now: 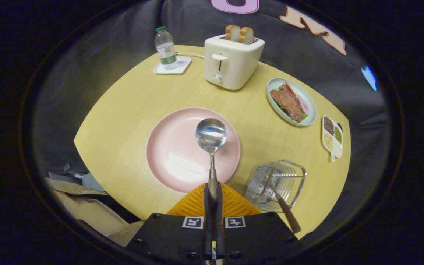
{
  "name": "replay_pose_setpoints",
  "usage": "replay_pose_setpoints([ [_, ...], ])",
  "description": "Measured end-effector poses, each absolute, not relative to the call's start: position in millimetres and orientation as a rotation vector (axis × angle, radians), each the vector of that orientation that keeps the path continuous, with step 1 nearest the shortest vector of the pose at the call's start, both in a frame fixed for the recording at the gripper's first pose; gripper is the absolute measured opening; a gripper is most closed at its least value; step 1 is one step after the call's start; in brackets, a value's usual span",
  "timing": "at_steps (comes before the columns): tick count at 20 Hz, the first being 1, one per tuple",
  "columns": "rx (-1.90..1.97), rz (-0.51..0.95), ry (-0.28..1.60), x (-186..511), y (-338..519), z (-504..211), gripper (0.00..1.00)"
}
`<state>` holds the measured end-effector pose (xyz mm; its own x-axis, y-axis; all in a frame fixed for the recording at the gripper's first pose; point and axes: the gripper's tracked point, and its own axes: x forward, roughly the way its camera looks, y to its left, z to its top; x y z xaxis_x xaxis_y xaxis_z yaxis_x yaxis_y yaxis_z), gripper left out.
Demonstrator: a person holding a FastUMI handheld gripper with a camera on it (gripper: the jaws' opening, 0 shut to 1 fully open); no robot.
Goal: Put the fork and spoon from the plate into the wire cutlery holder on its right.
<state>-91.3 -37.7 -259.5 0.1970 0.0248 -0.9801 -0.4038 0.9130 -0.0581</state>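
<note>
My gripper (212,191) is shut on the handle of a metal spoon (211,136), both fingers pressing on it. The spoon's bowl sticks out ahead of the fingers and hovers above the pink plate (171,147), which lies bare on the wooden table. To the right of the plate stands the wire cutlery holder (276,182). A fork (283,206) with a brown handle leans inside it, handle pointing out toward me. The gripper is held high above the table, left of the holder.
A cream toaster (230,62) with two bread slices stands beyond the plate. A water bottle (165,48) on a white coaster is at the far left. A plate of meat (291,101) and a small condiment dish (332,137) lie beyond the holder. The round table (123,110) ends close to me.
</note>
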Motion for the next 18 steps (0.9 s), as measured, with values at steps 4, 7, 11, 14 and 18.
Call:
replay_pose_setpoints([
  [4, -0.383, 0.316, 1.366, -84, -70, -240, 0.07],
  [7, -0.416, 0.337, 1.398, -83, -90, -227, 0.07],
  [11, -0.492, 0.345, 1.436, -84, -122, -212, 0.07],
  [14, -0.513, 0.350, 1.480, -89, -143, -206, 0.07],
  [18, -0.561, 0.349, 1.550, -97, -171, -208, 0.07],
])
